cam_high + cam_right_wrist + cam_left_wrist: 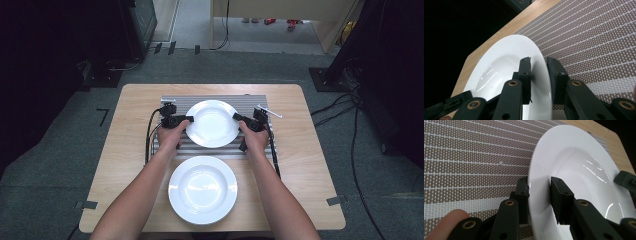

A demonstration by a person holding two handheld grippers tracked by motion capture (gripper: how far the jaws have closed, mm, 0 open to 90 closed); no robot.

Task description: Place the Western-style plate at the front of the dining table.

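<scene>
The left tongs point(186, 120) are clamped on the left rim of the upper plate point(212, 123); in the left gripper view one jaw lies under the rim and the other presses on its top face point(537, 192), so the plate point(579, 177) runs away from them toward the far side, where the tip of the right tongs point(625, 180) shows at the opposite edge. The right tongs point(238, 118) mirror this: closed on the right rim point(539, 75), with the bowl of the plate point(499, 72) spreading toward the left tongs point(449, 103).

So the plate sits squarely between the two tongs, gripped at opposite ends of one line that runs left to right across the desk point(310, 160). Being round, it has no long axis of its own; the line between the two grips is what matters. Neither hand is nearer: the left hand point(171, 136) and the right hand point(254, 140) stand about level with each other.

The plate is over the striped mat point(200, 150) at the middle of the desk; whether it rests on the mat or hangs just above I cannot tell. A second plate point(202, 189) lies nearer the person, directly in front of the held one and apart from it. Any coming move, I judge, depends on both hands travelling together so that the line between the grips stays level.
</scene>
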